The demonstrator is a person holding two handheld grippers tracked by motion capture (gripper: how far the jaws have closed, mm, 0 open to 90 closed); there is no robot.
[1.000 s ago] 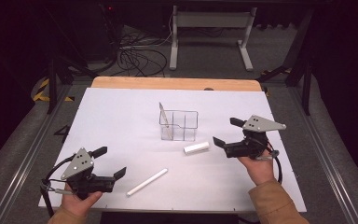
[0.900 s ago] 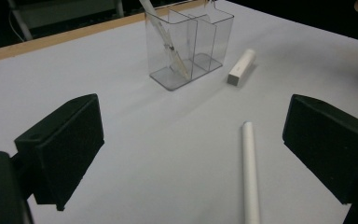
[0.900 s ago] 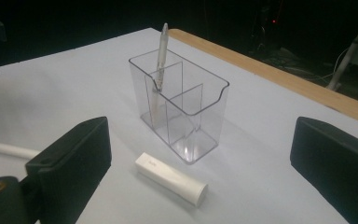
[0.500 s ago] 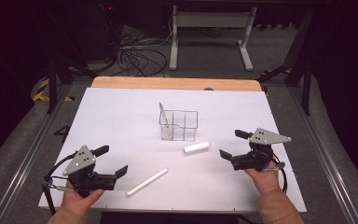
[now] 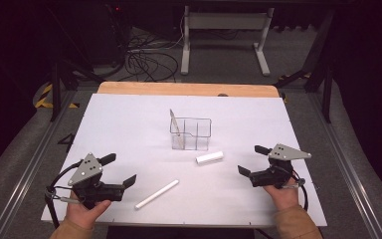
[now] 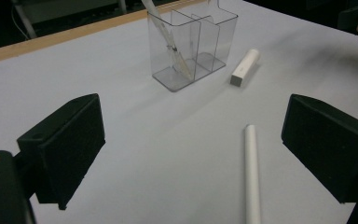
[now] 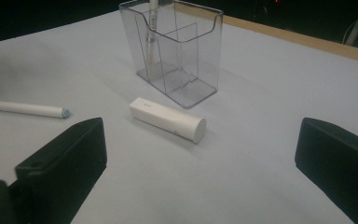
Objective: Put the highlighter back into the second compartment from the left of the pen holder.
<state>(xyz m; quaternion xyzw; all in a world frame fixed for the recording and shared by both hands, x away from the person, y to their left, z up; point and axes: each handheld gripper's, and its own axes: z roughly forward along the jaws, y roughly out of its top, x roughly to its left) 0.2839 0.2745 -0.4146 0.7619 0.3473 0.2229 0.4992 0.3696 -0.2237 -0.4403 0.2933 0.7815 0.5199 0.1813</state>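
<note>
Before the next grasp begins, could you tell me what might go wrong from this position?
1. The long white pen and the short white tube lie flat on the white table; being round, either could roll away from a closing jaw.
2. The clear organizer looks light and already holds a leaning pen; a nudge from the open right gripper or left gripper might tip it.

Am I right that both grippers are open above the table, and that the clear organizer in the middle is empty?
Not quite. The clear organizer is not empty: a pen-like stick leans in one of its end compartments, as the left gripper view shows. The rest holds: the left gripper and right gripper are both open above the table.
</note>
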